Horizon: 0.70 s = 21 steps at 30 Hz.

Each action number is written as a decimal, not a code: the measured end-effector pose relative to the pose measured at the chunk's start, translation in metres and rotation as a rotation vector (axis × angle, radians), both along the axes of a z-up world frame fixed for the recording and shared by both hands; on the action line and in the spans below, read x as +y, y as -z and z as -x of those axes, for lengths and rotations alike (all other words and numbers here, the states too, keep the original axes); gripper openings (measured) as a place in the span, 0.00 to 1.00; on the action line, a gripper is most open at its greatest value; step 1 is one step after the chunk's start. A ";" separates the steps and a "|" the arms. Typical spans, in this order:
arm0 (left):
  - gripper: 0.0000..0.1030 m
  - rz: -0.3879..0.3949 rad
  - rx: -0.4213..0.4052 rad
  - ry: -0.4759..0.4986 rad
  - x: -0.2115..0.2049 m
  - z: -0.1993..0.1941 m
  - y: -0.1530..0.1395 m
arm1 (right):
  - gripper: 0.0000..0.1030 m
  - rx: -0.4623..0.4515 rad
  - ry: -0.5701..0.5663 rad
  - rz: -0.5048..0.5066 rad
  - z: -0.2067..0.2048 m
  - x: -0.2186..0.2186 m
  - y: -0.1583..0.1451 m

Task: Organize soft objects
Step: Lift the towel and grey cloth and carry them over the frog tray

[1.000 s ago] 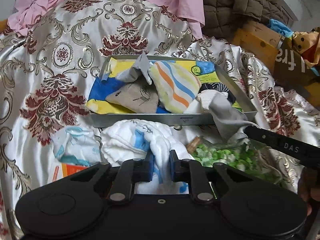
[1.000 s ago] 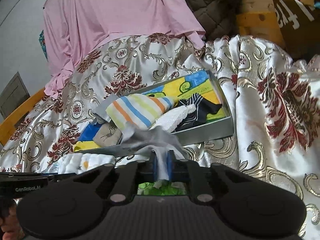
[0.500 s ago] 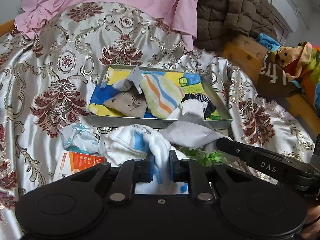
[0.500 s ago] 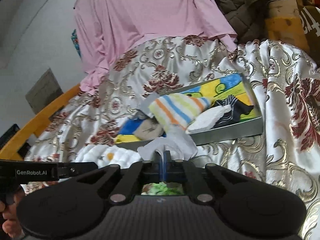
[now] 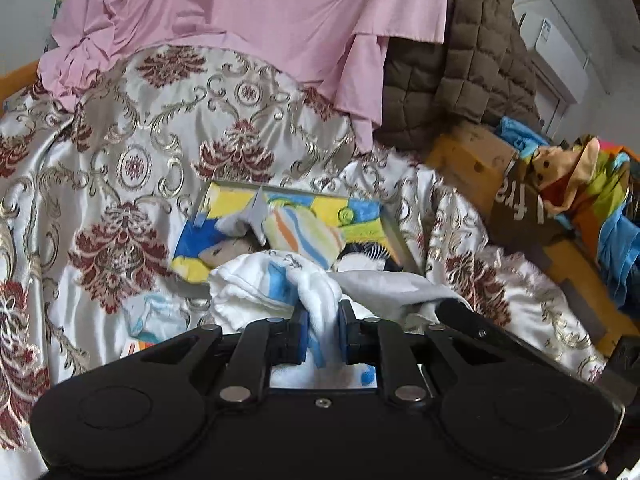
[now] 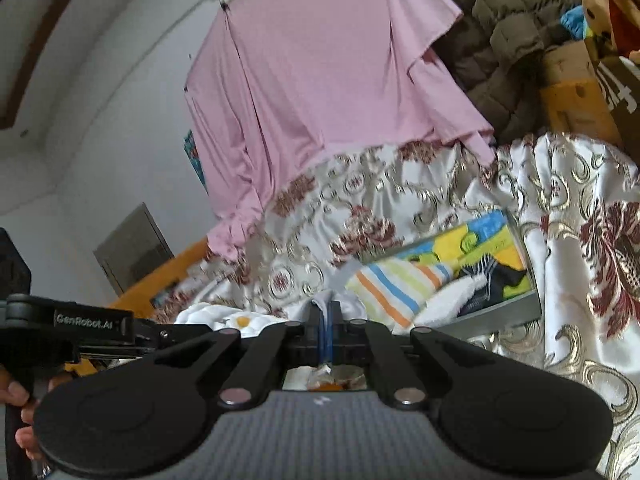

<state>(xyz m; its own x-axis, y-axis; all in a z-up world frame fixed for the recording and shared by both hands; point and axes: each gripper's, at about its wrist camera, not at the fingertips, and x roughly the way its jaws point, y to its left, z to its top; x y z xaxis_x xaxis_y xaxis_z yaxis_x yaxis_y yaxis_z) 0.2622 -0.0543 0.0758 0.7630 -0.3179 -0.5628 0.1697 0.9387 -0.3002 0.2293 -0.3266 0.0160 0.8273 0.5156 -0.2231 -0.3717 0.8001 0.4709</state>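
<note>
White towel (image 5: 280, 284) in left gripper (image 5: 322, 336) hides tray (image 5: 394, 236) front.

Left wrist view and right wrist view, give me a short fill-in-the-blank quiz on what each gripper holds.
1. The left gripper is shut on a white and ____ towel.
2. The right gripper pinches a thin ____ cloth.
3. The striped cloth lies in the ____.

Missing words: blue; grey; tray

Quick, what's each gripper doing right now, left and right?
Left gripper: shut on the white towel with blue patches.
Right gripper: shut on the grey cloth, a thin edge of it pinched between the pads.
</note>
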 end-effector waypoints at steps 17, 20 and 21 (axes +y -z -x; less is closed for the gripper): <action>0.16 -0.002 -0.138 -0.011 -0.030 -0.153 0.004 | 0.02 -0.113 0.119 -0.051 -0.102 -0.011 -0.031; 0.16 -0.013 -0.144 -0.024 -0.045 -0.183 0.013 | 0.02 -0.100 0.147 -0.045 -0.131 -0.015 -0.027; 0.16 -0.018 -0.142 -0.029 -0.050 -0.192 0.017 | 0.02 -0.091 0.159 -0.035 -0.139 -0.016 -0.025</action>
<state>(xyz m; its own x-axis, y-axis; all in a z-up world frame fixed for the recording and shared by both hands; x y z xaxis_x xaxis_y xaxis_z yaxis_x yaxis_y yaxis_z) 0.4541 -0.1045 0.0592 0.8441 -0.2857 -0.4537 0.1821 0.9487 -0.2585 0.3686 -0.3429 0.0413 0.9149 0.3829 -0.1277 -0.2844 0.8360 0.4692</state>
